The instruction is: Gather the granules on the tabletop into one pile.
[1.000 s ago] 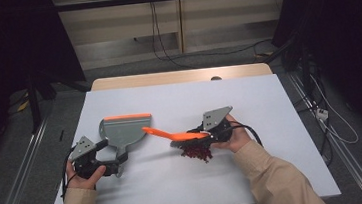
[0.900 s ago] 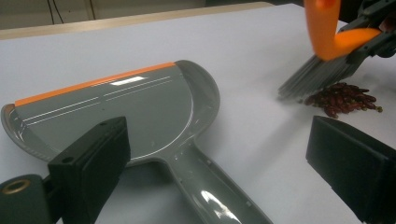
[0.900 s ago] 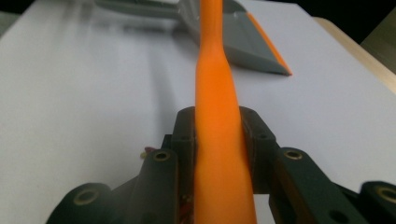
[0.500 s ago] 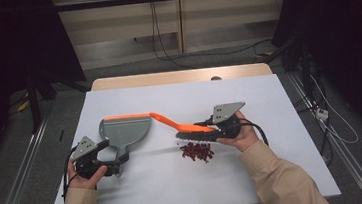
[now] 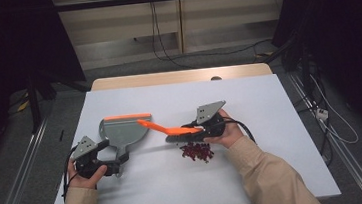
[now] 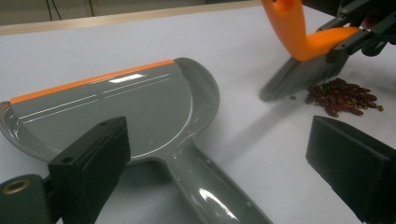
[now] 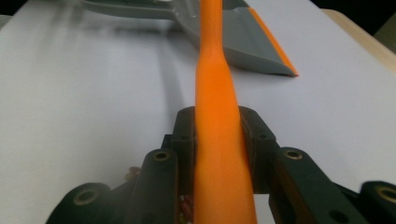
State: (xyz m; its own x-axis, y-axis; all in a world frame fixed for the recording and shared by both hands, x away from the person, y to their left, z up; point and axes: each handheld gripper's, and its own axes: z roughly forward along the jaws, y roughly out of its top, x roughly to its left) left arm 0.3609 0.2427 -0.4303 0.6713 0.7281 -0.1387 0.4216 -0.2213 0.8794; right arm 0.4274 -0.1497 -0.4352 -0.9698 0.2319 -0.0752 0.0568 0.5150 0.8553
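Nearest the person, the left hand-held gripper (image 5: 105, 157) has its jaws spread either side of the grey dustpan (image 5: 124, 131) handle, not pressing it. A pile of dark red beans (image 5: 197, 151) lies on the white desk (image 5: 275, 163) just beside the brush (image 5: 172, 131). The right hand-held gripper (image 5: 199, 130) clamps the brush's orange handle, which angles over the dustpan.

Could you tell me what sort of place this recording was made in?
Probably a lab or recording workspace, not a home: a plain white table stands among dark curtains, loose cables run over the floor, and metal rails flank the table.
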